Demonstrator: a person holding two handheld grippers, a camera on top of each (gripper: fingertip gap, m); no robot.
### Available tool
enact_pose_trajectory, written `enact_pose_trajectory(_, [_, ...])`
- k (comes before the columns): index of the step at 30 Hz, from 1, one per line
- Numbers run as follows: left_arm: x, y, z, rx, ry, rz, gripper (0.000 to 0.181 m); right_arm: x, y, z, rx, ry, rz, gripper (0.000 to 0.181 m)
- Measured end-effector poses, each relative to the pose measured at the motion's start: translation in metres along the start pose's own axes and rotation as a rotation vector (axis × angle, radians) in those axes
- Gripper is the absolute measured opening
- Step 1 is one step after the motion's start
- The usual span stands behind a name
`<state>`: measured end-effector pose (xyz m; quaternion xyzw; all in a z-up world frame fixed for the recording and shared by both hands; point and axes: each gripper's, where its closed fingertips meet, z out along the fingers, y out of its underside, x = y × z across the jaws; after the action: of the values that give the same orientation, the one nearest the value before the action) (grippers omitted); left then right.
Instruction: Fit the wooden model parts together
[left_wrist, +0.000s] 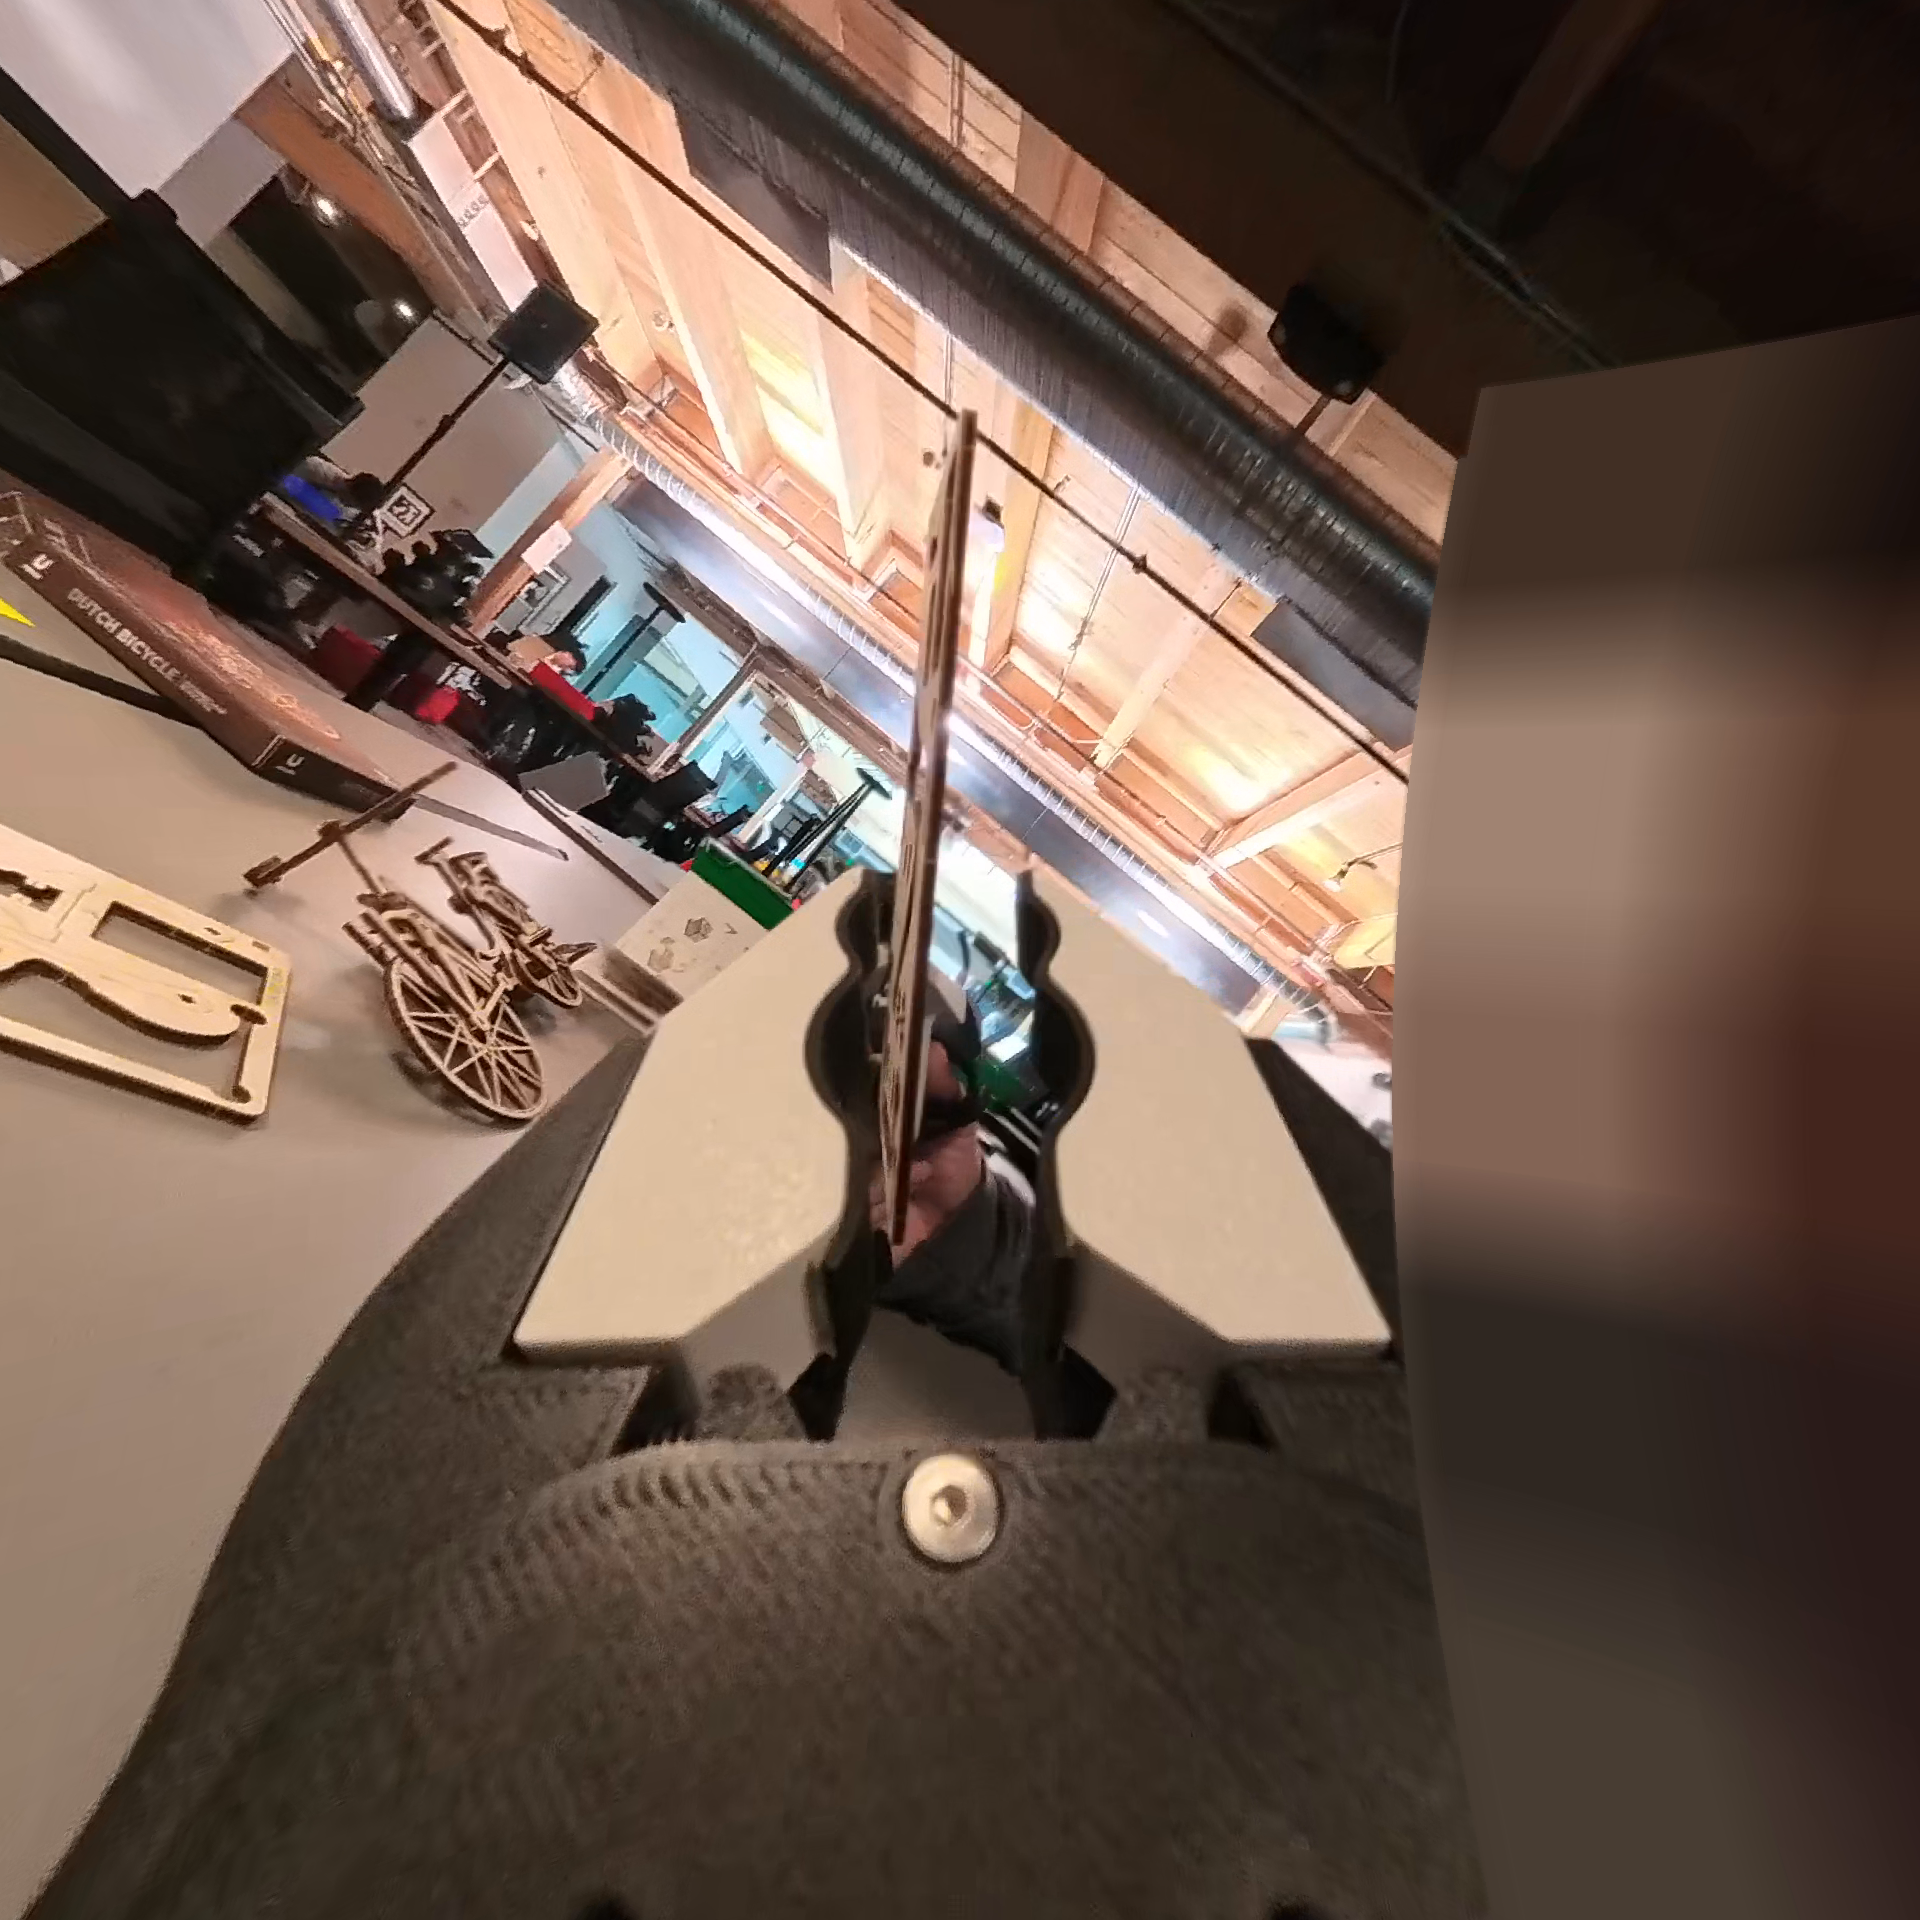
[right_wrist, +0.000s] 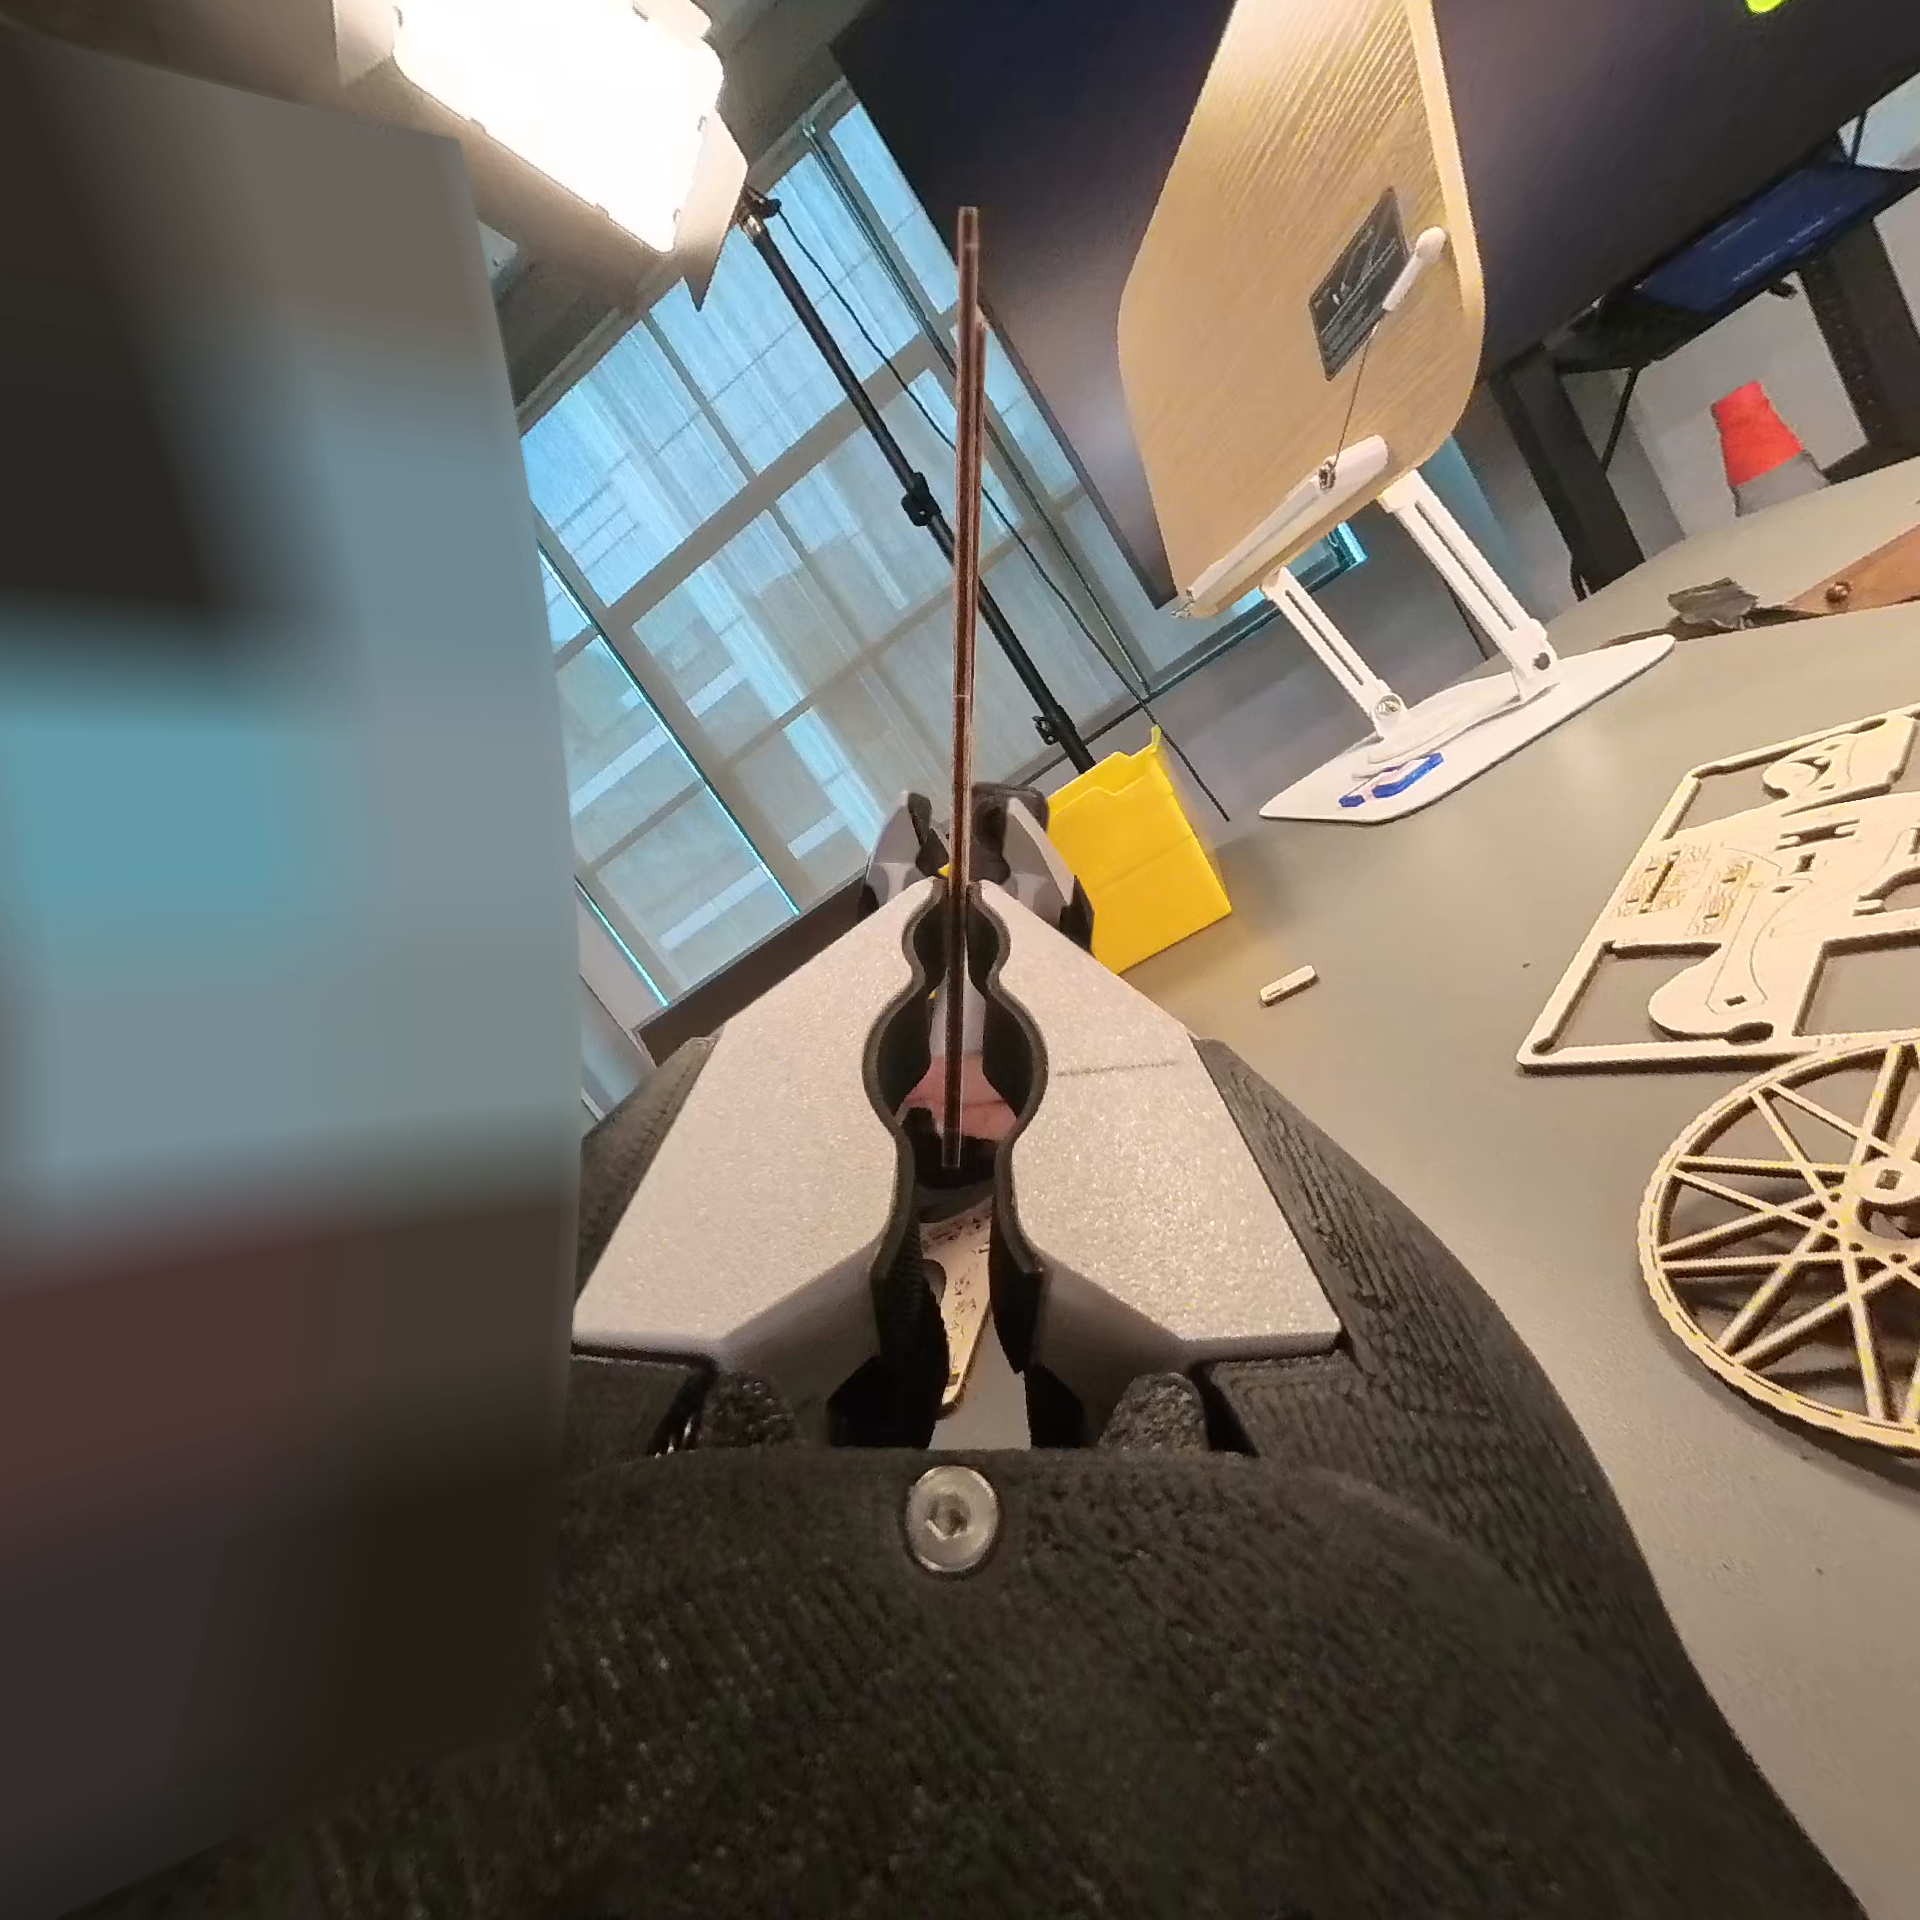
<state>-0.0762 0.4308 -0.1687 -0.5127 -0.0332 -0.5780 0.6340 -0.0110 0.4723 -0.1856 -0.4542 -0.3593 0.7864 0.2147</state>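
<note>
A thin wooden parts sheet (right_wrist: 968, 582) stands edge-on. My right gripper (right_wrist: 958, 896) is shut on it at the fingertips. The same sheet (left_wrist: 930, 790) shows in the left wrist view, running into the gap of my left gripper (left_wrist: 945, 894). That gripper's jaws stand apart, with background showing between the sheet and the right finger (left_wrist: 1164, 1122). The left gripper also shows just beyond the right one, around the sheet (right_wrist: 1023, 831). A wooden bicycle model (left_wrist: 457, 966) lies on the grey table (left_wrist: 156, 1299). A loose spoked wooden wheel (right_wrist: 1797, 1247) lies at the right.
A cut-out wooden frame (left_wrist: 135, 997), a wooden strip (left_wrist: 343, 821) and a brown box (left_wrist: 177, 665) lie left. Another parts sheet (right_wrist: 1745, 904), a small wooden peg (right_wrist: 1288, 984), a yellow bin (right_wrist: 1132, 862) and a white stand (right_wrist: 1455, 717) with a wood board sit right. Across from one pair of fingers to the other is roughly 9 centimetres.
</note>
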Motion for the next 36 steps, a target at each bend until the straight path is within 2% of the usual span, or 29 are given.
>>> enact_pose_trajectory(7, [-0.005,0.017,0.007,-0.105,-0.059,0.063,0.019,0.001,-0.001,-0.001,0.009,0.002,0.002,0.001])
enact_pose_trajectory(11, [-0.003,0.016,0.007,-0.1,-0.051,0.077,0.009,0.001,0.001,0.001,-0.005,0.005,-0.007,0.0])
enact_pose_trajectory(19, [-0.003,0.014,0.006,-0.091,-0.046,0.064,0.002,0.0,0.002,0.001,-0.009,0.001,-0.007,0.001])
enact_pose_trajectory(36, [-0.005,0.014,0.006,-0.088,-0.061,0.068,0.001,0.002,0.003,0.002,-0.014,0.01,-0.004,0.001])
